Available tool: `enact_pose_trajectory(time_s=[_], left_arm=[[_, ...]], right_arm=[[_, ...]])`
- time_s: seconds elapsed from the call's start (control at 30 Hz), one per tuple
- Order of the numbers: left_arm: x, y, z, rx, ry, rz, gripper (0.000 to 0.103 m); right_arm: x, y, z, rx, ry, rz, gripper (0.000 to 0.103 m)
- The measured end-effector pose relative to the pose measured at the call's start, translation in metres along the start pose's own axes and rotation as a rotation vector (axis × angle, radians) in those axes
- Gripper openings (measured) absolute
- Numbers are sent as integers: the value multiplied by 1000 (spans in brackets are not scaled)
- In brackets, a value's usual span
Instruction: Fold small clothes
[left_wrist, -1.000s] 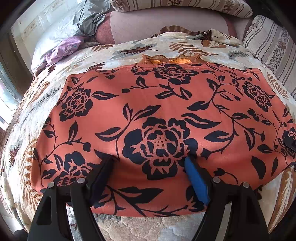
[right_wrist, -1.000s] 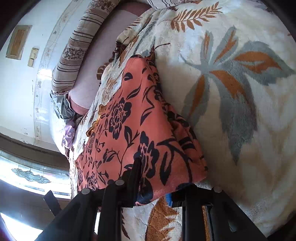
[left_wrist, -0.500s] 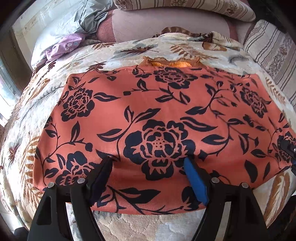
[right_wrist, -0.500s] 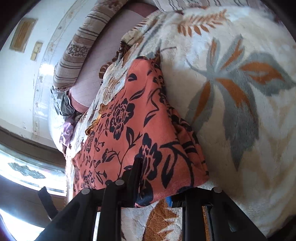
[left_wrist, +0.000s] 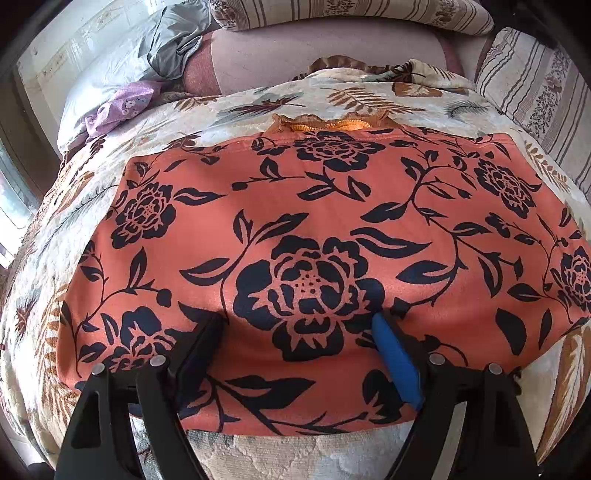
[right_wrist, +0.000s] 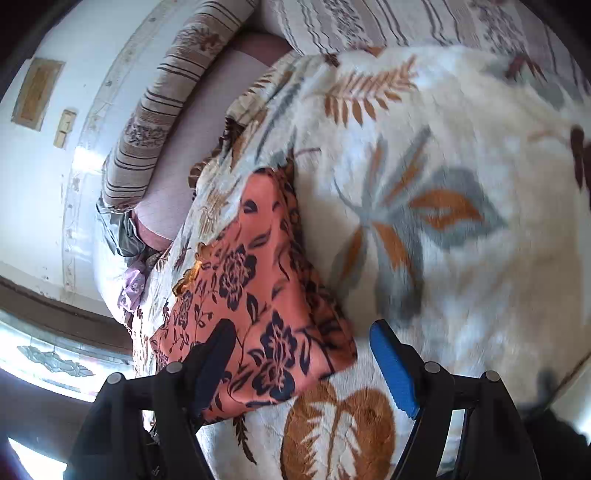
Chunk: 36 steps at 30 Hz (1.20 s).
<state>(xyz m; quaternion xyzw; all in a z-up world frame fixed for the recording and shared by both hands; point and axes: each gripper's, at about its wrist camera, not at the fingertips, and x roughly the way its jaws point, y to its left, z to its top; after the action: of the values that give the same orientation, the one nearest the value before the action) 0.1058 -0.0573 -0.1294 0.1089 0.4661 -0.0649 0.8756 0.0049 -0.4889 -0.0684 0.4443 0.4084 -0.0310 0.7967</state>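
Left gripper jaws wide, tips resting on orange floral garment. Right gripper jaws just opened wide, garment corner loose at 9 o'clock between them.

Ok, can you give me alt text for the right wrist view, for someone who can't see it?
The right tongs stand open, having just released the corner of a folded orange garment with a black floral print, which lies flat on a cream plush blanket with leaf patterns. One black finger overlaps the garment; the blue-padded finger is over bare blanket. Striped pillows lie behind.
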Motion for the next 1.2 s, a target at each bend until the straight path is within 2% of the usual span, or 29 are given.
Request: enact_pose_trajectory(time_s=[0.13,0.23,0.27,0.33,0.37,0.4,0.43,0.47,0.5,0.6,0.63,0.67,0.77,0.83,0.87,0.9,0.93,1.0,1.07,1.1,1.2], left_arm=[[4,3,1,4,-2,-7,84],[5,4,1,6,-1,-13,85],[5,4,1,6,-1,-13,85],[5,4,1,6,-1,-14,85],[5,5,1,6,-2,-15,85],[5,4,1,7,-3,-15,85],[5,5,2,8,-5,-16,86],[5,5,2,9,-8,-18,86],[5,5,2,10,-10,-20,86],[5,4,4,10,-12,-18,87],[5,4,5,10,-9,-15,87],[3,3,6,11,-3,-13,87],[-6,9,11,-1,2,-36,86],[-9,16,8,-21,-7,-32,86],[-4,19,6,-30,18,-29,87],[5,24,4,-51,46,-52,88],[6,27,3,-65,29,-62,89],[2,23,7,-43,43,-52,88],[-6,29,11,-74,52,-77,88],[-12,35,11,-98,37,-87,88],[-27,62,2,-145,-6,-58,88]], right_arm=[[26,25,55,-154,23,33,78],[79,40,95,-203,137,60,78],[99,44,104,-217,184,48,77],[130,47,118,-251,217,-23,77],[146,48,120,-261,260,-27,75],[156,50,121,-270,283,-30,70],[162,55,119,-298,285,-40,59],[166,60,115,-334,293,-50,19],[169,64,113,-353,312,-63,18],[160,77,109,-435,207,-151,18],[166,74,110,-422,203,-180,18],[174,66,110,-391,219,-184,21],[164,57,118,-287,181,-135,33],[154,58,120,-256,163,-180,39],[146,61,121,-266,143,-212,41],[135,65,120,-281,114,-232,43],[122,70,118,-289,84,-234,44],[94,81,108,-296,38,-192,52],[73,96,88,-320,40,-108,60],[64,103,75,-336,49,-64,65],[58,115,30,-360,148,49,67]])
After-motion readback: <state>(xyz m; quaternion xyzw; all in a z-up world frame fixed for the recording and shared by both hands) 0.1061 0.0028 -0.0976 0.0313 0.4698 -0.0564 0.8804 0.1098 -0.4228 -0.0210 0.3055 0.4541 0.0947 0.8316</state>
